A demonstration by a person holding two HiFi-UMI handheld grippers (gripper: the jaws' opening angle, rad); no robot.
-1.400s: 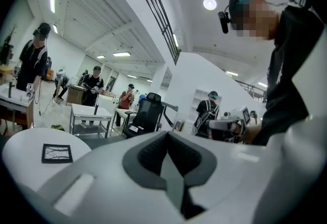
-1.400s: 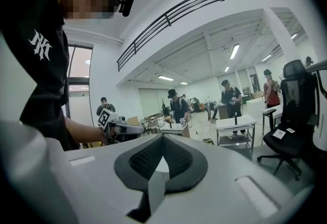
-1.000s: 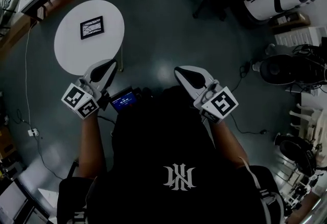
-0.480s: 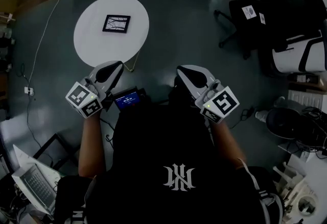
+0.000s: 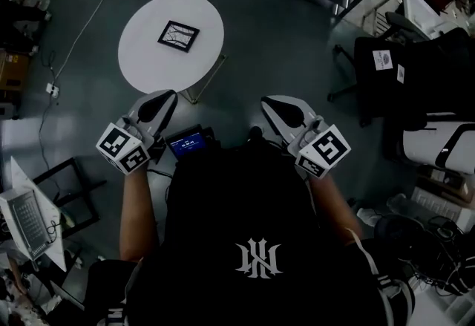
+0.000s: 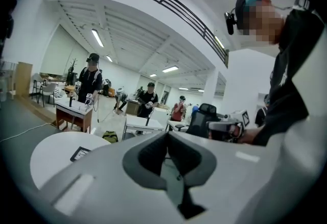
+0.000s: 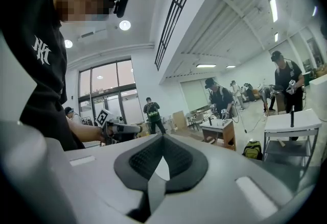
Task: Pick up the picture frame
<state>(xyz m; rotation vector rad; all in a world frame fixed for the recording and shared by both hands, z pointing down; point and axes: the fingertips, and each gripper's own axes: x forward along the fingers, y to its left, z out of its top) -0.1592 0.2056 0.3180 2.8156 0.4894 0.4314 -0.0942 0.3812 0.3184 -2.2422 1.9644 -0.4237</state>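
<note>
**Condition.** Both tongs are fully closed with nothing between them: the left gripper [image 5: 168, 98] and the right gripper [image 5: 270, 104] are held level in front of the person. The frame [image 5: 179, 36] lies flat on the round white table [image 5: 145, 68], just off its centre. It is at about 11 o'clock from the person and well apart from both grippers.

**Risks, as judged.**
- The jaws must open before contact. Shut tips would only push the frame across the smooth top, possibly toward the rim.
- The frame lies flat and gives only a thin edge to grip. A shallow bite could slip, and a drop could crack any glazing.
- The table looks light on its thin legs, so a knock on approach could shift it.
- A cable [image 5: 78, 38] crosses the floor at 10 o'clock of the table and is a trip hazard if the approach swings left.

**Writing and labels.**
- The shirt [image 5: 260, 258] has a white interlocked monogram; the letters cannot be made out for certain.
- The small blue screen [image 5: 186, 144] at the waist shows text too small to read.
- The white tags [image 5: 382, 59] on the chair at 2 o'clock are illegible.
- The gripper cubes carry square markers only, no words.
- The frame holds a line drawing with no legible caption.
</note>
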